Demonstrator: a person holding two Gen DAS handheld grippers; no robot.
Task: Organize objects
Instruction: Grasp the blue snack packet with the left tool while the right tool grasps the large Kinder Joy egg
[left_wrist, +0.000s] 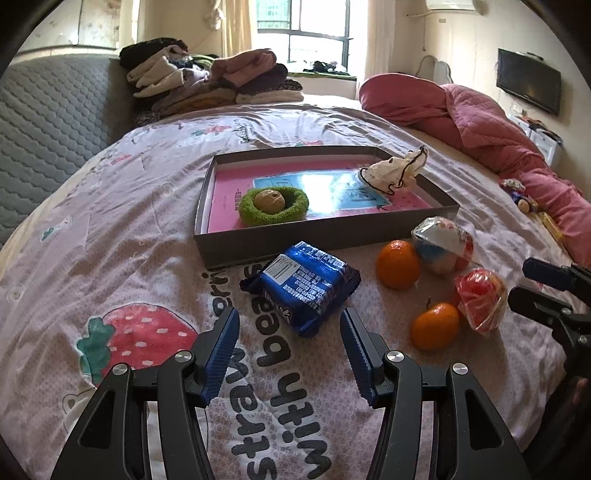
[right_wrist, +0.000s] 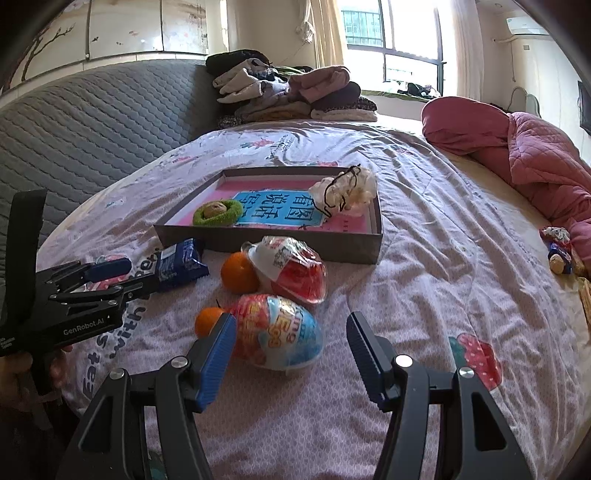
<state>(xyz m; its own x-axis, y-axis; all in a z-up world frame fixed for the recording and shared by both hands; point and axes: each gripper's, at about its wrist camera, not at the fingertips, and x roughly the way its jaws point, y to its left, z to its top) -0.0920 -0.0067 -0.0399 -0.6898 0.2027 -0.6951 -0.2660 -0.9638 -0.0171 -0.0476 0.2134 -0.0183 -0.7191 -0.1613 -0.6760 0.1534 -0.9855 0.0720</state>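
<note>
A shallow grey box (left_wrist: 295, 245) (right_wrist: 266, 245) with a pink lining lies on the bed. Inside it a walnut (left_wrist: 269, 201) rests in a green ring (left_wrist: 273, 216) (right_wrist: 218, 213), and a white drawstring pouch (left_wrist: 395, 170) (right_wrist: 343, 192) lies in the far right corner. In front of the box are a blue snack pack (left_wrist: 306, 286) (right_wrist: 177, 264), two oranges (left_wrist: 398, 264) (left_wrist: 435, 325) and two wrapped toy eggs (right_wrist: 277, 332) (right_wrist: 291, 269). My left gripper (left_wrist: 288, 325) stands open just short of the blue pack. My right gripper (right_wrist: 291, 328) is open, with the nearer egg just beyond its fingertips.
The bedsheet (left_wrist: 129, 236) has a strawberry print. Folded clothes (left_wrist: 207, 81) are piled at the headboard and a pink quilt (left_wrist: 480, 122) lies along the right side. A small toy (right_wrist: 559, 251) sits at the right edge of the bed.
</note>
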